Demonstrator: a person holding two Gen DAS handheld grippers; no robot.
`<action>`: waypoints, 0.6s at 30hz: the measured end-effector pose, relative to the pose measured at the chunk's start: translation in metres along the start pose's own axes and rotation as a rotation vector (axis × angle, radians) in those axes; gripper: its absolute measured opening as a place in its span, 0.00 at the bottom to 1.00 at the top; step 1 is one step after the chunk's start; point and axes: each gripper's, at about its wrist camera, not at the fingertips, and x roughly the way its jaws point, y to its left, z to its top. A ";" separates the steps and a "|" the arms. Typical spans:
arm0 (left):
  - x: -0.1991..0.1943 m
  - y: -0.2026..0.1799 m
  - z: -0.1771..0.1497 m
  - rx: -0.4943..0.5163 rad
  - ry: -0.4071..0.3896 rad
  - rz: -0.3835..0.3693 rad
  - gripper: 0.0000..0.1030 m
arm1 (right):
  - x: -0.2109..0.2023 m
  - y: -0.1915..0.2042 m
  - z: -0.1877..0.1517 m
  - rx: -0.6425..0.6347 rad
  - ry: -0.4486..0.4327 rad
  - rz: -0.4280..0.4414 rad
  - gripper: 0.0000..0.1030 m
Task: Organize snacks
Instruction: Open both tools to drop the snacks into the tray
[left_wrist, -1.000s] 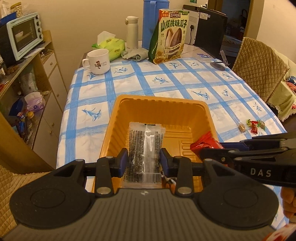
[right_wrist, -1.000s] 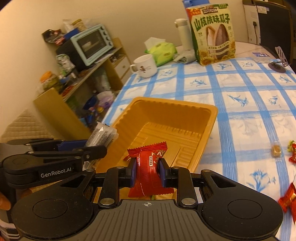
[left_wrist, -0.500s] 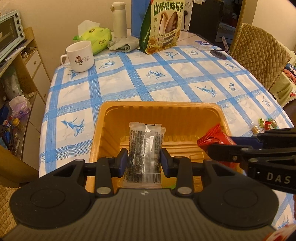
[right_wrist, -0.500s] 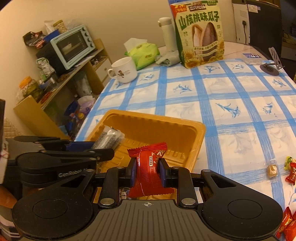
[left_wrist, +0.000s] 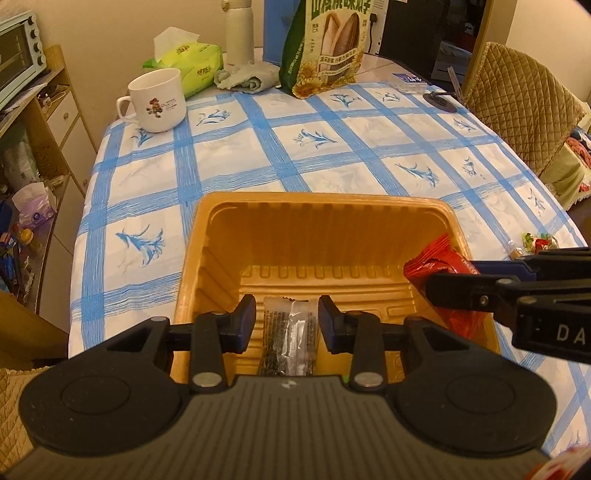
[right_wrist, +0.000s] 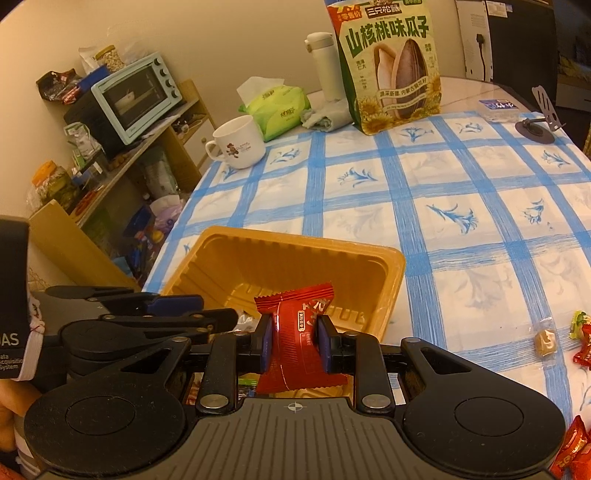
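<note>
Left wrist view: snacks reach tray

At the table's (left_wrist: 258, 155) near edge, we have lowered both hands over the orange tray (left_wrist: 325, 206). Our right gripper (right_wrist: 293, 343) clenches the red packet (right_wrist: 291, 332); the dark packet (left_wrist: 288, 332) sits lower between our left gripper's (left_wrist: 287, 325) pads, grip unclear. Release likely follows.

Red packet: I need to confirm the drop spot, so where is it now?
Right wrist view, bottom centre: the red packet is clamped in the right gripper over the orange tray, candies to its right.
</note>
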 end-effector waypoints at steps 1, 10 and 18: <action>-0.003 0.002 -0.001 -0.008 -0.002 0.001 0.32 | 0.000 0.001 0.000 -0.001 0.000 0.003 0.25; -0.024 0.014 -0.007 -0.046 -0.023 -0.002 0.33 | 0.008 0.009 0.002 -0.017 0.005 0.007 0.25; -0.038 0.019 -0.015 -0.074 -0.036 0.010 0.45 | 0.008 0.016 0.000 -0.041 -0.052 0.034 0.34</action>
